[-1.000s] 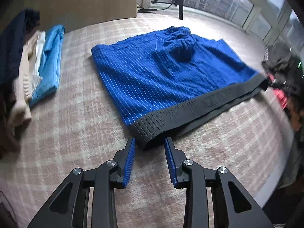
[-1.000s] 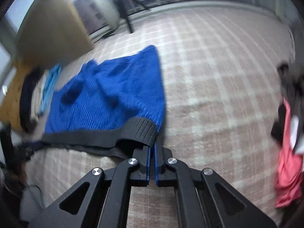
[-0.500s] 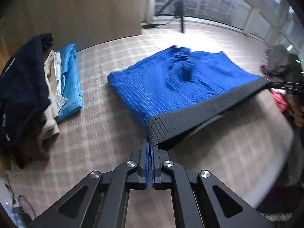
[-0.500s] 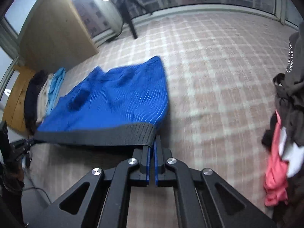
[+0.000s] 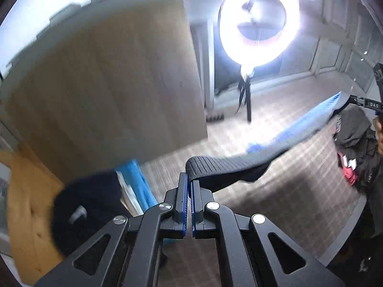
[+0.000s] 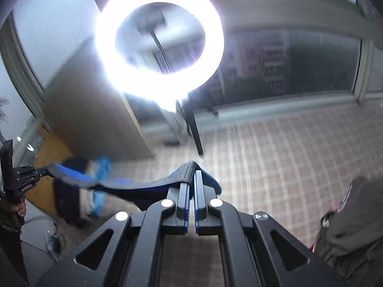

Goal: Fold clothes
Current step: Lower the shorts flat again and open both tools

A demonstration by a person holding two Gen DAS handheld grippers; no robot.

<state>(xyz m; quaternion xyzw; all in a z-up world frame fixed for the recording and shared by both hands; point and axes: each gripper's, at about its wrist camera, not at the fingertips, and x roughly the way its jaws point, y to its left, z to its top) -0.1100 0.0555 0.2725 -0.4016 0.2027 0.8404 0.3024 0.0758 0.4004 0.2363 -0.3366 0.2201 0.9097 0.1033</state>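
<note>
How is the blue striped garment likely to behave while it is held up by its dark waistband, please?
Probably floppy: the blue striped garment sags between the left gripper and the right gripper, each shut on a waistband end. It likely swings easily, given the blur. The ribbed band looks thick, so it should resist slipping.

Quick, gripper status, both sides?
Left gripper: closed on the blue garment's dark waistband.
Right gripper: closed on the same waistband's other end.
</note>
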